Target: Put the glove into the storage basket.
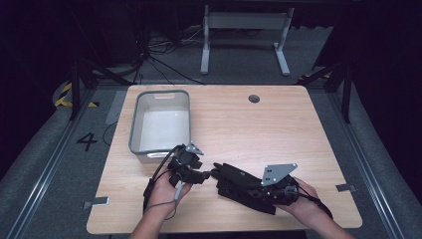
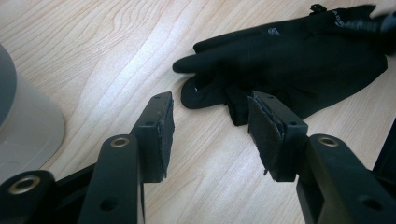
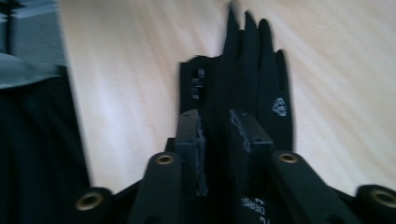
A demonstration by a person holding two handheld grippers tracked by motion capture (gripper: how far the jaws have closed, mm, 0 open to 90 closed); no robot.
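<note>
A light wooden table (image 1: 298,129) is seen from above in a dark room. A grey bin (image 1: 137,127) is set near its back left corner. A black glove (image 1: 239,185) is laid flat near the front edge, right of centre. The left gripper (image 2: 210,128) is held just beside the glove's fingertips, jaws apart, nothing between them. The right gripper (image 3: 215,135) is lowered over the glove, its jaws parted with black fabric between them.
</note>
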